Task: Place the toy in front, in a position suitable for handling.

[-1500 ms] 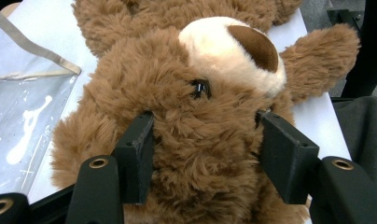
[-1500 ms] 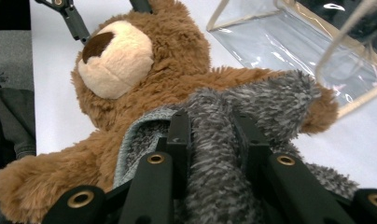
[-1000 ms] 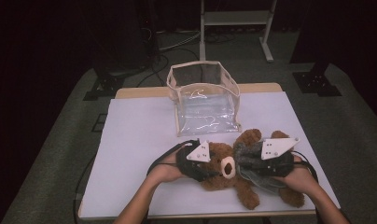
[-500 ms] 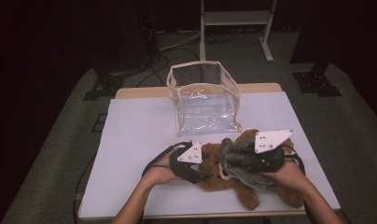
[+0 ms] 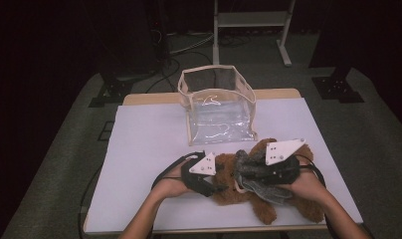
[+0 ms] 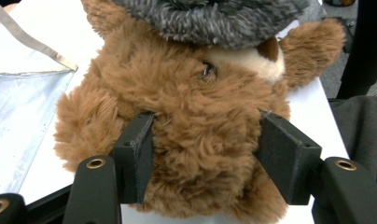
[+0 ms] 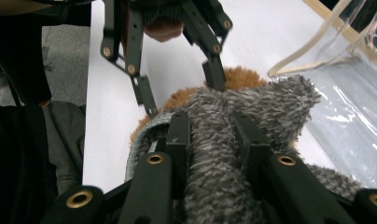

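Note:
A brown teddy bear (image 5: 268, 211) lies on the white table (image 5: 149, 149), near its front right. My left gripper (image 5: 220, 180) is shut on the bear's head; its pads (image 6: 139, 154) press into the fur of the teddy bear (image 6: 196, 116) from both sides. My right gripper (image 5: 246, 172) is shut on a grey fuzzy cap-like cloth (image 5: 266, 191), which lies over the bear's head. The right gripper (image 7: 210, 135) pinches a fold of the grey cloth (image 7: 270, 107). In the left gripper view, the grey cloth (image 6: 210, 18) sits just above the bear's eye and muzzle.
A clear plastic bag (image 5: 219, 109) with a beige rim stands open behind the bear at mid-table. It shows as the clear bag (image 7: 354, 116) at the right gripper's right side. Dark floor, cables and a metal stand surround the table. Bare tabletop lies to the left.
My right gripper has carried the grey cloth leftward over the bear's face, which showed a second ago. The left gripper has stayed on the bear's head.

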Demonstrator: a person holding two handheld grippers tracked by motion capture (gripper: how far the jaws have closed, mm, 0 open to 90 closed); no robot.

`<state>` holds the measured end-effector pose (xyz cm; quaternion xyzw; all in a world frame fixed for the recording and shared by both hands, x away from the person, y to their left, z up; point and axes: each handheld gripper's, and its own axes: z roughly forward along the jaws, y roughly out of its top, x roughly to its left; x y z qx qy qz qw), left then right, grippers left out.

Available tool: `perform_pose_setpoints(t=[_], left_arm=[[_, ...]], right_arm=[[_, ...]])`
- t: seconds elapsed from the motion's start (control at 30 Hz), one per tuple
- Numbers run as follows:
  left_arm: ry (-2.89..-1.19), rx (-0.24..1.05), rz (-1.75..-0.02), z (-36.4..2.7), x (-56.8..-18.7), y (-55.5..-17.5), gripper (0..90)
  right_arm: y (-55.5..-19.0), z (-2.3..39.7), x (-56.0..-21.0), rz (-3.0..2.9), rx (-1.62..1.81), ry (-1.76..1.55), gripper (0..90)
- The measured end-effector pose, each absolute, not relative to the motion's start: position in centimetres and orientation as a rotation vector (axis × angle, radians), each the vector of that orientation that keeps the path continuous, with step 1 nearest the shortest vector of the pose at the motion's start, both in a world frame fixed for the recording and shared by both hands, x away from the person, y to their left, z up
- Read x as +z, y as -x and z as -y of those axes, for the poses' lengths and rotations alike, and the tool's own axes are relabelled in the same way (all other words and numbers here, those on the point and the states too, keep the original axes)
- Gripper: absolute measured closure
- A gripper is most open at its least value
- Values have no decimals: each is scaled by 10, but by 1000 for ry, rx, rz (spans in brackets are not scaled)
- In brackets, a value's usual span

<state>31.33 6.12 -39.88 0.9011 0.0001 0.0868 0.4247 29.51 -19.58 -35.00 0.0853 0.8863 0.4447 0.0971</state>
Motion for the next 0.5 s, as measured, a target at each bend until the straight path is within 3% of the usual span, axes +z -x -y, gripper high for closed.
perform_pose_setpoints(t=[0.2,0.5], left_arm=[[-2252,215,2,-63,-400,-313,384],[-2250,217,-1,-58,-399,-310,382]], right_arm=[[-300,178,-350,-2633,1329,-212,702],[-304,198,-352,-2612,1326,-288,702]])
